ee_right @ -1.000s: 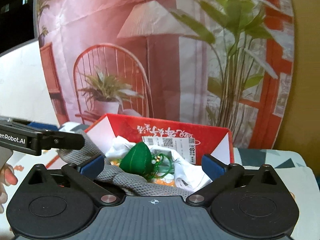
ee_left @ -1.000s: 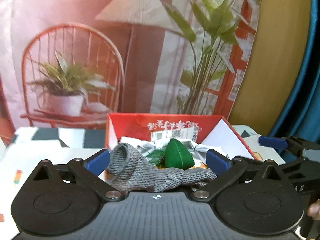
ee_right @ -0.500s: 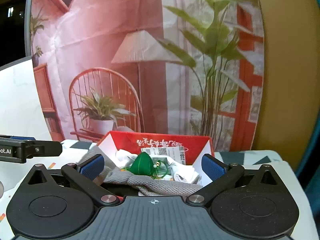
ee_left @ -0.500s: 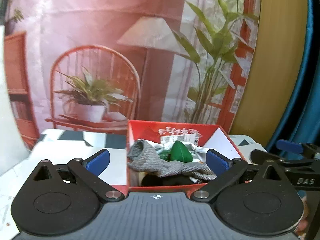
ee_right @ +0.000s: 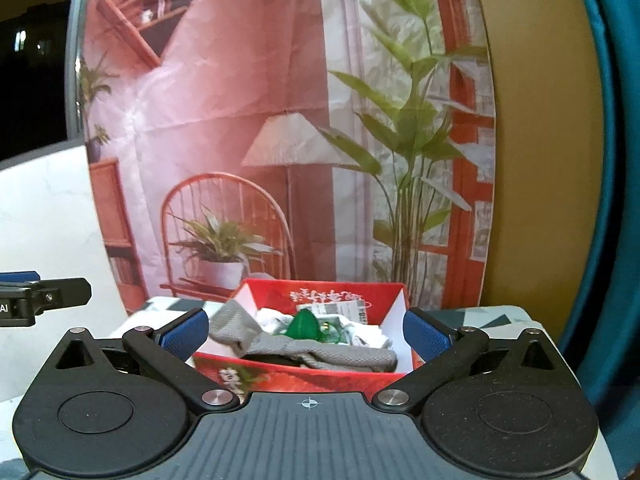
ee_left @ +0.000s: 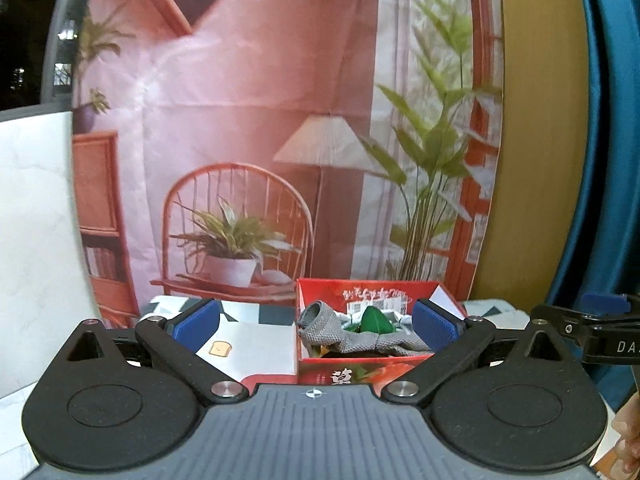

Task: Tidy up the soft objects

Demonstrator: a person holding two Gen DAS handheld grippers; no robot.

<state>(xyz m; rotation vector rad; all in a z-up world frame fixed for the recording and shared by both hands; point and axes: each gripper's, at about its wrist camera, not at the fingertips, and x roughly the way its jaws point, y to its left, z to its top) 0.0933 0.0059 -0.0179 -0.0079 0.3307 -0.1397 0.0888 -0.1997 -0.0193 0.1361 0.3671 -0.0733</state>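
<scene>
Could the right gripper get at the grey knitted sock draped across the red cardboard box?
Probably yes: the right gripper is open, the grey knitted sock lies on top in the open-topped red cardboard box, nothing between.

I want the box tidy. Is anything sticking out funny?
Yes. The gray sock lies across the top of the red box, and its open cuff pokes up over the left wall instead of being tucked in. The green toy and white cloth sit inside.
</scene>
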